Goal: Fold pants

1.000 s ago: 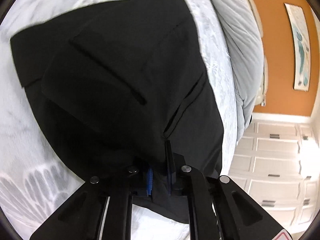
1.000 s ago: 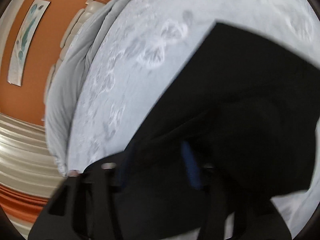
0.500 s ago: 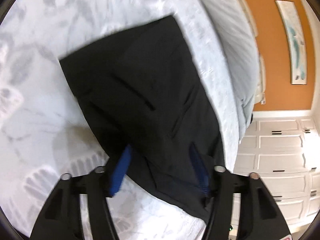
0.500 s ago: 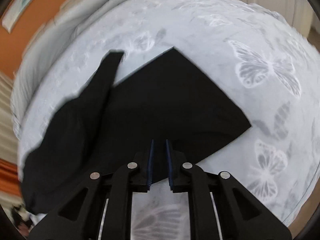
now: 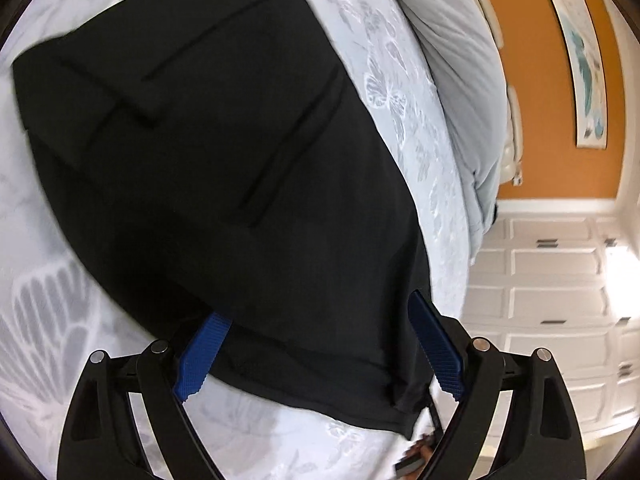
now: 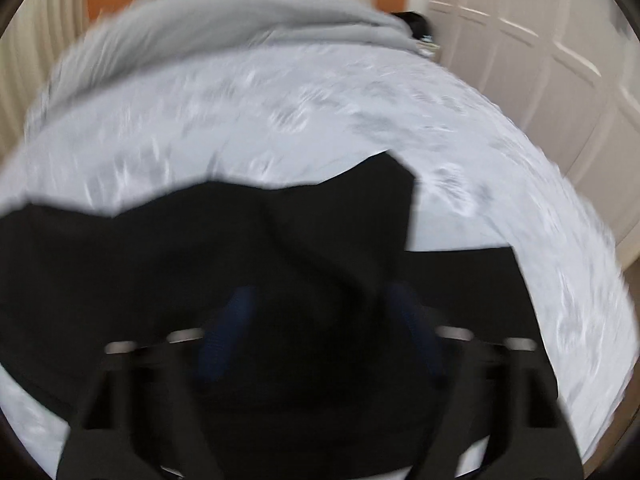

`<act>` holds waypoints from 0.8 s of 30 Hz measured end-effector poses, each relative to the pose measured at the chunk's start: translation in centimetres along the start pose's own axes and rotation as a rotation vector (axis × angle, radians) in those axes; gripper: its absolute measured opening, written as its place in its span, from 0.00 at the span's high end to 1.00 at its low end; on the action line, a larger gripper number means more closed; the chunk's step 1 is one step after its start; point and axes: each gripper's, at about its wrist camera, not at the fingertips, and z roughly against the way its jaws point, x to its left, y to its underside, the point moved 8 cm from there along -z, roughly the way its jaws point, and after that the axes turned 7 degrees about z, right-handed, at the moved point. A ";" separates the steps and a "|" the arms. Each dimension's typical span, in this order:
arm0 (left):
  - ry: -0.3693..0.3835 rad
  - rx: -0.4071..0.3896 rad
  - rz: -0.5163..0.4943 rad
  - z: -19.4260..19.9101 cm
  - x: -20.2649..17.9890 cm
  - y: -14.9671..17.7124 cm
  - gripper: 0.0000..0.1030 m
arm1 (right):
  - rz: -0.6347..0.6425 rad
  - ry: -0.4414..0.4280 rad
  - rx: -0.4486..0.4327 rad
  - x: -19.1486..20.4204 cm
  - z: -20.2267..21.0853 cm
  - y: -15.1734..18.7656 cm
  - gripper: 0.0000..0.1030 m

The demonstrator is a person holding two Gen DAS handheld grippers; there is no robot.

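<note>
Black pants lie folded flat on the butterfly-print bed sheet, pocket slits facing up. My left gripper hovers over their near edge. Its jaws are opening, and the blue pads stand wide apart on either side of the cloth without pressing it. The right wrist view is blurred. There the pants spread across the lower half with one corner sticking up. My right gripper is above them with its jaws opening, and its blue pads are apart with cloth showing behind the gap.
A grey duvet is bunched along the bed's far side. Behind it are an orange wall with a framed picture and white panelled cabinets. The white doors stand close to the bed's right side.
The left jaws went from pinched on the pants' edge to wide apart, letting the cloth go, and the view drew back a little. The right jaws parted as that view swung across the bed.
</note>
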 end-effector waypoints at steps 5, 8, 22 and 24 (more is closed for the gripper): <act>-0.024 0.004 -0.053 -0.2 -0.1 -0.5 0.16 | -0.435 -0.151 -0.214 -6.5 7.0 -0.9 0.99; -0.023 0.020 -0.016 -0.3 0.9 -1.1 0.16 | -0.707 -0.286 -0.320 -12.2 10.9 2.2 0.99; 0.088 0.051 0.127 0.5 1.3 0.8 0.16 | -0.921 -0.277 -0.053 -13.7 8.1 11.5 0.56; 0.089 0.060 0.074 0.0 0.5 1.0 0.16 | -0.894 -0.269 -0.099 -12.6 9.5 10.6 0.46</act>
